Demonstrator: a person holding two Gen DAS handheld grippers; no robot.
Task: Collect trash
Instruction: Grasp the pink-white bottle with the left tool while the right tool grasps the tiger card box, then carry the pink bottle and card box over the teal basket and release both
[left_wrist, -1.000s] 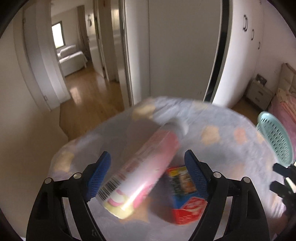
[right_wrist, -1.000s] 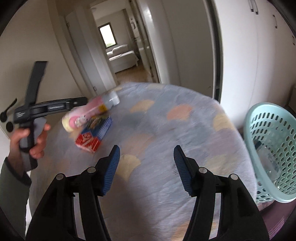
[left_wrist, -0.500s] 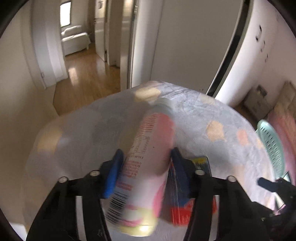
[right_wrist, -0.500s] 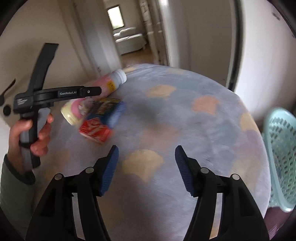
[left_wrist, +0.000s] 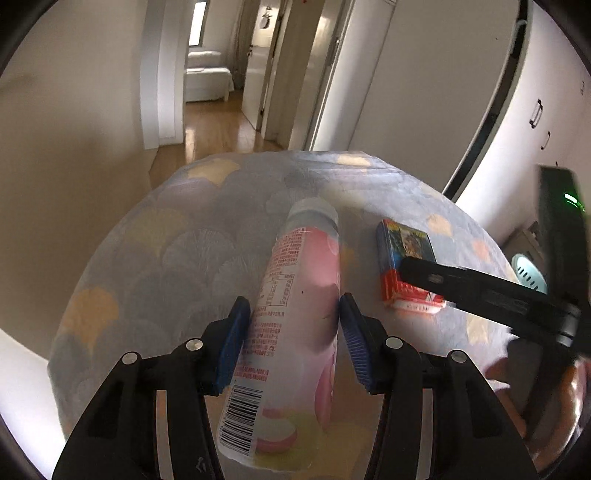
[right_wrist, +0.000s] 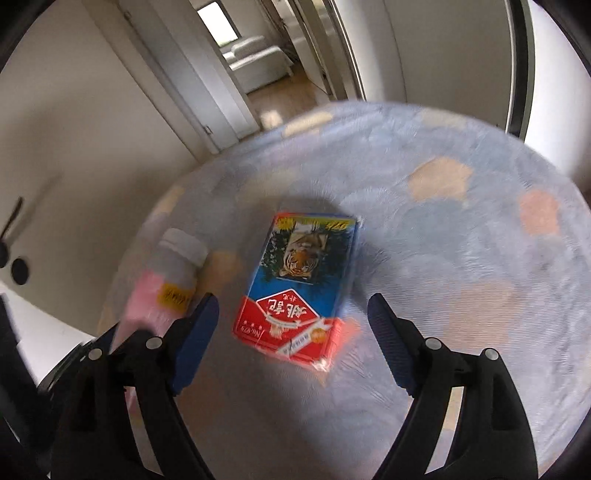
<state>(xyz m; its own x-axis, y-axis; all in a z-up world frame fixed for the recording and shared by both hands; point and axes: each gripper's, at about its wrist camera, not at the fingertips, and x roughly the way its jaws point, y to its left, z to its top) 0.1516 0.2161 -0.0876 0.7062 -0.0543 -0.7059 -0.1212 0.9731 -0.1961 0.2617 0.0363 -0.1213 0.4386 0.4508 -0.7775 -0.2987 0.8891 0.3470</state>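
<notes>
The left gripper (left_wrist: 293, 332) has just closed its jaws, and its blue pads (left_wrist: 232, 345) now press on both sides of a pink-labelled plastic bottle (left_wrist: 295, 317), which runs lengthwise between the fingers with its white cap pointing away and its barcoded base toward the camera. Just to the right of that gripper, a red-and-blue card box with a tiger picture (right_wrist: 301, 288) lies flat on the blue scallop-patterned cloth (right_wrist: 461, 258). The right gripper (right_wrist: 293, 341) has just been opening; its jaws stand wide and apart from the box, which sits just ahead of and between its fingertips, not touched. A pale green perforated basket (left_wrist: 529, 271) shows far right of the left gripper, partly hidden by the right gripper's black body.
</notes>
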